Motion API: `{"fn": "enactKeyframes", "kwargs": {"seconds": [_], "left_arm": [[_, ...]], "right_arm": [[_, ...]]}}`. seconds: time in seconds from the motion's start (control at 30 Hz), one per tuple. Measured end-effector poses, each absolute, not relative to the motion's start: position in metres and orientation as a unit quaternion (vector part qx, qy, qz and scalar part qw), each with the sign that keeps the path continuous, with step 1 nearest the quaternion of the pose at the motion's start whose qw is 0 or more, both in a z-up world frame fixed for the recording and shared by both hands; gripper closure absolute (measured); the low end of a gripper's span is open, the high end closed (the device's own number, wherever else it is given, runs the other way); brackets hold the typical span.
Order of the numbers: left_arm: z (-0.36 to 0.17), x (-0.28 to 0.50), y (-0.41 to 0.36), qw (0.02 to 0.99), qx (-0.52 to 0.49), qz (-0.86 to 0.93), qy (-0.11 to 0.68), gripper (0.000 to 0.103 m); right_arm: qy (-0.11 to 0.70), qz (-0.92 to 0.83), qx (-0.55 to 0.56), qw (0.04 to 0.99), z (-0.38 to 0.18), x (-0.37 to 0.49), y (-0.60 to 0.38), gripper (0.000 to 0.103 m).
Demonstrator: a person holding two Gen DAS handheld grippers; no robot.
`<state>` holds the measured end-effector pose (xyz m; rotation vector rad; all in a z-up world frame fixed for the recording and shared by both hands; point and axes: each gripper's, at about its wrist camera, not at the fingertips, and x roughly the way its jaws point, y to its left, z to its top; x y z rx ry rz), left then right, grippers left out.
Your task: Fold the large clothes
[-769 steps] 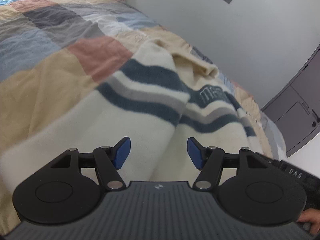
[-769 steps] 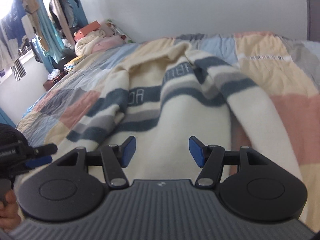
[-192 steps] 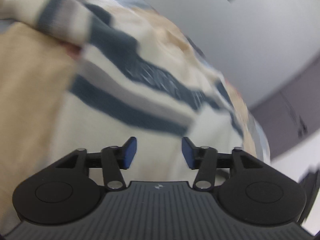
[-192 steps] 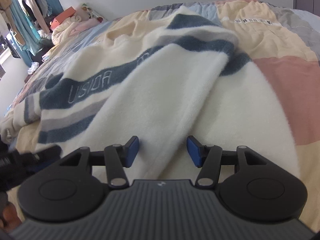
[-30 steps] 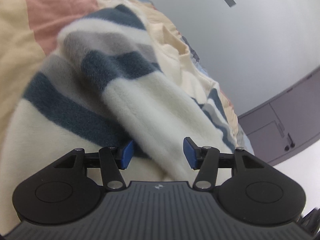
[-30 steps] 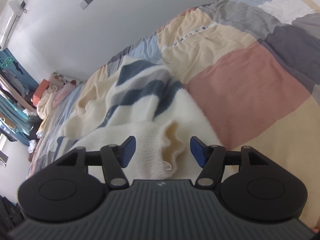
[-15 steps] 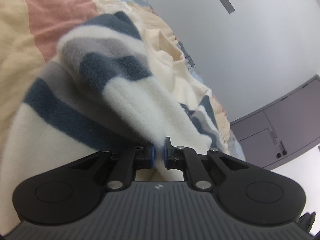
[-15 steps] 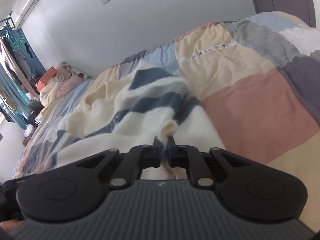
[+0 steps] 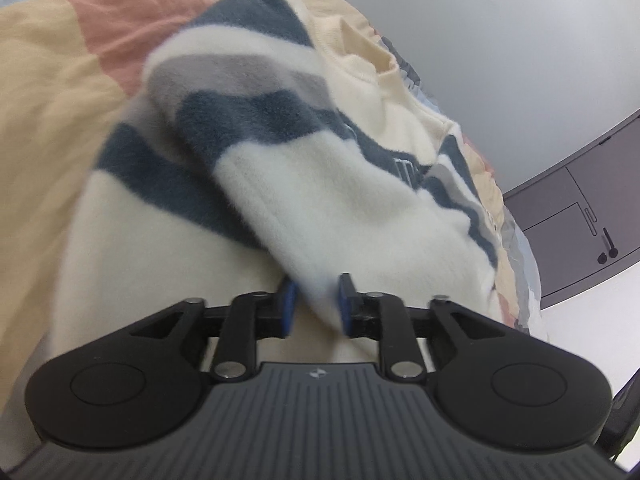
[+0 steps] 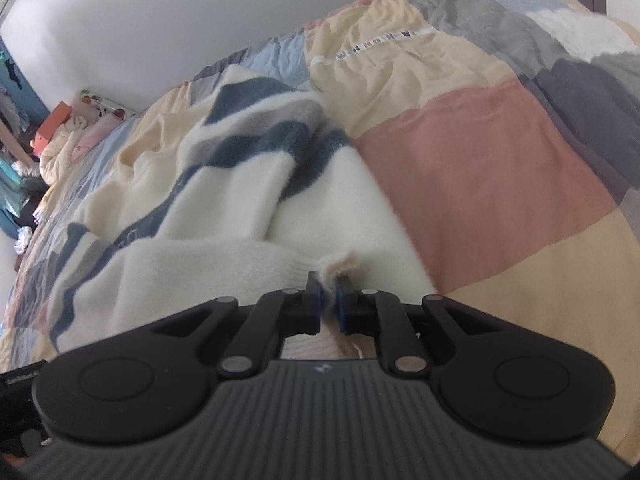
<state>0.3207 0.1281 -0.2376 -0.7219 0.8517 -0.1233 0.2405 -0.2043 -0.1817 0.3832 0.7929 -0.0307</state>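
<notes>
A large cream fleece sweater (image 9: 340, 184) with navy and grey stripes lies on the bed, its sleeves folded in over the body. My left gripper (image 9: 316, 300) is shut on a thick fold of the sweater's sleeve, with cloth bulging between the blue pads. In the right wrist view the same sweater (image 10: 224, 200) spreads to the left. My right gripper (image 10: 329, 298) is shut on the ribbed hem edge of the sweater, a small tuft sticking up between the pads.
The sweater rests on a patchwork quilt (image 10: 480, 152) of pink, yellow, blue and grey squares. A grey wall (image 9: 500, 40) runs behind the bed, with a dark cabinet (image 9: 580, 220) at the right. Clothes and boxes (image 10: 60, 128) pile at the far left.
Both grippers closed from open onto the sweater within the last second. The left one's pads now stand a little wider around a thicker fold, and the cloth has lifted and shifted slightly.
</notes>
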Motion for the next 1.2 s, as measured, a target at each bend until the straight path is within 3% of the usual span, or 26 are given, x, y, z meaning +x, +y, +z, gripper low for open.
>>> {"fn": "enactKeyframes", "kwargs": {"seconds": [0.07,0.13,0.2,0.27,0.5,0.73,1.03,1.2], "left_arm": [[-0.229,0.305,0.131,0.847,-0.340,-0.055,0.404,0.064],[-0.218,0.290,0.133,0.854,-0.326,-0.042,0.405,0.063],[-0.206,0.272,0.135,0.864,-0.306,-0.026,0.399,0.058],[-0.197,0.255,0.139,0.866,-0.304,-0.015,0.397,0.053],[-0.179,0.212,0.148,0.861,-0.294,0.009,0.414,0.037],[-0.194,0.187,0.157,0.833,-0.318,0.054,0.449,0.035],[-0.226,0.190,0.158,0.790,-0.355,0.067,0.496,0.035],[-0.236,0.197,0.151,0.782,-0.347,0.066,0.513,0.037]], "right_arm": [[0.380,-0.006,0.163,0.911,-0.173,0.235,-0.199,0.089],[0.384,0.007,0.147,0.911,-0.165,0.230,-0.198,0.080],[0.391,0.026,0.146,0.909,-0.156,0.222,-0.200,0.056],[0.398,0.044,0.142,0.905,-0.145,0.212,-0.204,0.046],[0.448,0.104,0.037,0.887,-0.114,0.196,-0.222,0.045],[0.520,0.144,0.029,0.841,-0.120,0.206,-0.263,0.045],[0.564,0.198,0.117,0.793,-0.161,0.229,-0.303,0.043],[0.571,0.243,0.097,0.778,-0.181,0.235,-0.285,0.043]]}}
